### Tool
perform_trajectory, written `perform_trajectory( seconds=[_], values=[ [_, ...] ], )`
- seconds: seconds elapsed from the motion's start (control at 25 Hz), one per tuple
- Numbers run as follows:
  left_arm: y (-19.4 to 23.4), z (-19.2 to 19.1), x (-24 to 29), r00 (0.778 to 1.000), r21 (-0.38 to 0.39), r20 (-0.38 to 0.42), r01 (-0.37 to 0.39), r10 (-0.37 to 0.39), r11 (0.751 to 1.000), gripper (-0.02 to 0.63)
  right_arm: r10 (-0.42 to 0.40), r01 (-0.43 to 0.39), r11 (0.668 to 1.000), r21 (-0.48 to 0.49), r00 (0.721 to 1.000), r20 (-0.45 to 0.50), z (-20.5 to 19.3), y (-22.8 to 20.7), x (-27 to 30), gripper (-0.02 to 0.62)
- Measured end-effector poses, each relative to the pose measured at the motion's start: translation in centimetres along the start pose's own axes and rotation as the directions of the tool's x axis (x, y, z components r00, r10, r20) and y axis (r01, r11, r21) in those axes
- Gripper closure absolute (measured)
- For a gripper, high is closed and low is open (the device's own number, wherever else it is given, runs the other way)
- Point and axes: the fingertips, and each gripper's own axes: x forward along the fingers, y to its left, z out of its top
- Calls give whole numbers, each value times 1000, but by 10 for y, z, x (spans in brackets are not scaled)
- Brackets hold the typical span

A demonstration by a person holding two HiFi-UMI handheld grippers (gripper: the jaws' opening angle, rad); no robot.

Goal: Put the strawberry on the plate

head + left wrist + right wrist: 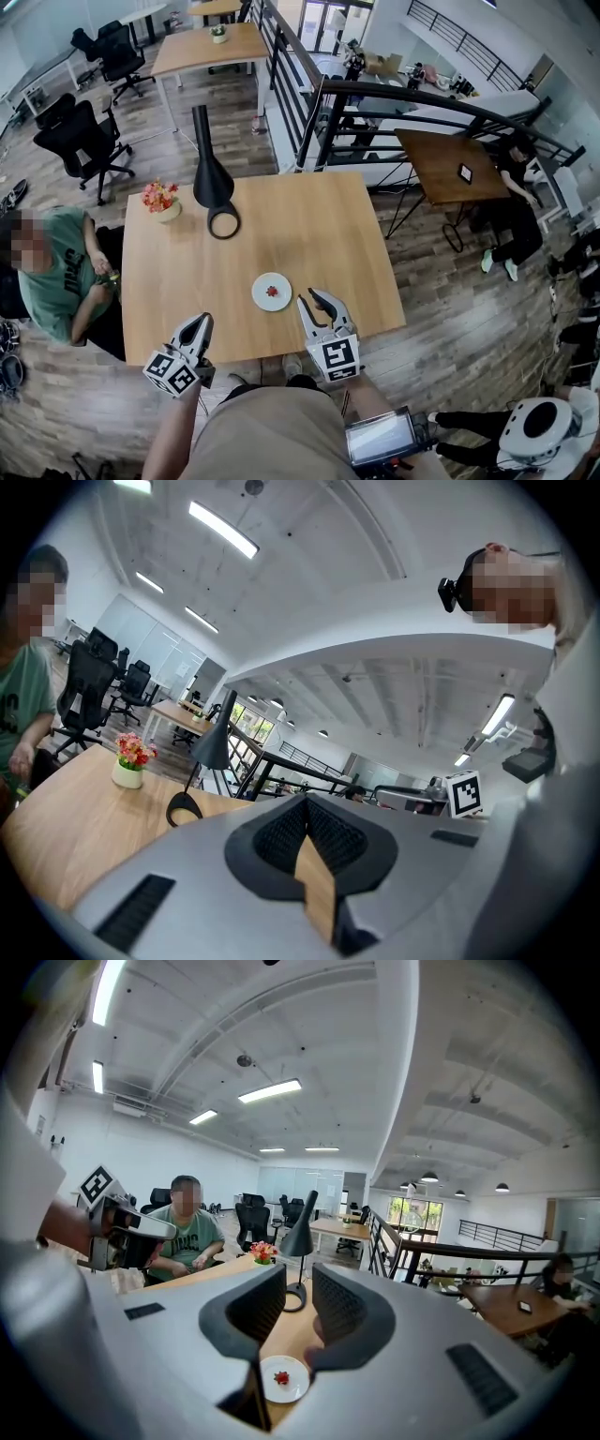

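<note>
A small red strawberry [272,292] lies in the middle of a white plate [259,294] near the front of the wooden table [309,234]. My right gripper [317,302] hovers just right of the plate, open, with nothing between its fingers. In the right gripper view the plate [297,1387] and strawberry [281,1377] show low between the spread jaws of the right gripper [298,1302]. My left gripper [201,323] is at the table's front edge, left of the plate, shut and empty. In the left gripper view the left gripper [306,804] points across the table, and the plate is not visible.
A black cone lamp [213,178] with a ring base and a pot of flowers [161,200] stand at the back left of the table. A person in a green shirt [56,272] sits at the left side. A black railing [375,103] runs behind.
</note>
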Motion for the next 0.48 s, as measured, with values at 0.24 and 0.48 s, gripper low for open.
perform_trajectory(
  seconds=[0.24,0.48],
  values=[
    [-3,-5,-5,1000,0,0,3,-3,1000,603,9,-9,1000,-2,1000,5,1,6,-2,500],
    [-3,-3,-12,1000,-3,6,-5,5,1000,603,24,-24,1000,-6,1000,6,5,12,1,500]
  ],
)
